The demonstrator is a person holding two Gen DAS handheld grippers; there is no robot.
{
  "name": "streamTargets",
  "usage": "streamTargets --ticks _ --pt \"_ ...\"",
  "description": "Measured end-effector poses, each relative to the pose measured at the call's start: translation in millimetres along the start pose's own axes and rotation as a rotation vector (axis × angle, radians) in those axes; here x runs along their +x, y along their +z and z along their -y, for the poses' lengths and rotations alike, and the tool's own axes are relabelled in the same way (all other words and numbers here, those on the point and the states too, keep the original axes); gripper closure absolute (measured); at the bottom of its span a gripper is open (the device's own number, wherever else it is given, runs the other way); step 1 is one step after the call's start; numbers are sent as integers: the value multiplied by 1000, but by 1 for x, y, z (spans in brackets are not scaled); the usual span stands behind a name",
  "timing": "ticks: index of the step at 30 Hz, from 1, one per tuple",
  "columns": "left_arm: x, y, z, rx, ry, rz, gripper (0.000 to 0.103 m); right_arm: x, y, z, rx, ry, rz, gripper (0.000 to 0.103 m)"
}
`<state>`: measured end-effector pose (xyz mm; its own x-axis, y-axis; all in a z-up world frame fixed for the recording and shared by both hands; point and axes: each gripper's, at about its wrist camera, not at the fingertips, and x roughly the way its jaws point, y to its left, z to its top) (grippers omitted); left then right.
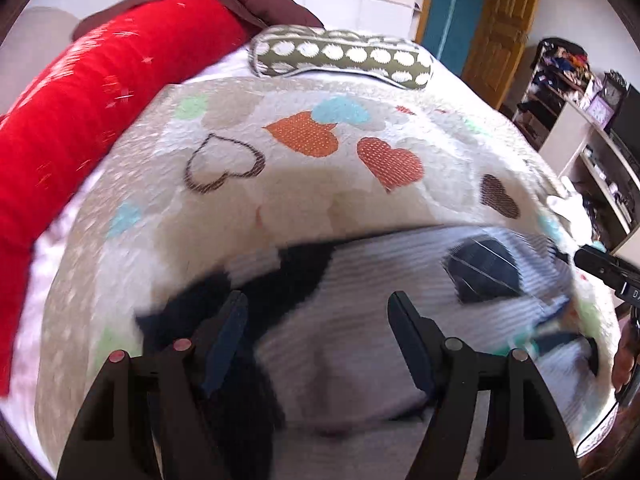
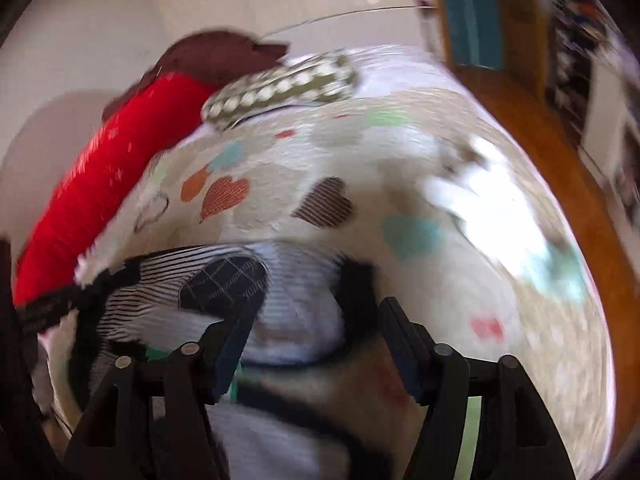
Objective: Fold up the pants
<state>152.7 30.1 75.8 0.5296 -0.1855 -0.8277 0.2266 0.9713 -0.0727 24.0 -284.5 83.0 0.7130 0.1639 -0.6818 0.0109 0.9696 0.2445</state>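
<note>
In the left wrist view the left tongs [image 1: 318,320] stand released, their two dark fingers spread wide with nothing between them. Below and just ahead of them the pants [image 1: 360,280] lie on the bed [image 1: 280,184], a pale grey striped cloth with black patches and a dark pocket to the right; the picture is blurred, so whether the fingertips touch the cloth cannot be told. The bed carries a quilt with coloured hearts. A spotted pillow [image 1: 340,58] lies at its far end and a red blanket [image 1: 100,100] runs along its left side. At the right edge of this view part of the right tongs [image 1: 608,268] shows, near the right end of the pants. In the right wrist view the right tongs [image 2: 316,320] are likewise released, fingers wide apart and gripping nothing. The pants [image 2: 296,288] lie under and ahead of them, the dark checked pocket to the left of the left finger, and striped cloth reaching further left toward the red blanket [image 2: 112,184]. The spotted pillow [image 2: 280,84] sits beyond, and the bed's [image 2: 440,208] quilt spreads off to the right.
</note>
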Motion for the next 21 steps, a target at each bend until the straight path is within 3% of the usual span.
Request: streamTargets --ticks 3,9,13,15,16,17,18,19,21 --pt "34 18 3 67 -25 -41 32 49 29 -25 -133 9 -86 32" --pt "90 35 11 218 -86 -139 32 124 55 -48 -281 38 -206 32" --pt "105 36 13 248 -133 -184 20 154 57 -47 -279 70 -289 30" --pt "105 34 13 257 -128 -191 20 152 56 -47 -278 85 -273 30" --pt "103 32 14 262 -115 -189 25 151 55 -47 -274 94 -271 34" --pt "100 31 16 265 -109 -181 48 150 53 -47 -272 89 -268 44" --pt "95 28 19 274 -110 -173 64 147 51 -47 -267 79 -262 77" --pt "91 27 22 279 -101 -172 95 146 51 -47 -251 90 -268 97" --pt "76 24 28 285 -73 -155 98 140 50 -47 -208 120 -275 98"
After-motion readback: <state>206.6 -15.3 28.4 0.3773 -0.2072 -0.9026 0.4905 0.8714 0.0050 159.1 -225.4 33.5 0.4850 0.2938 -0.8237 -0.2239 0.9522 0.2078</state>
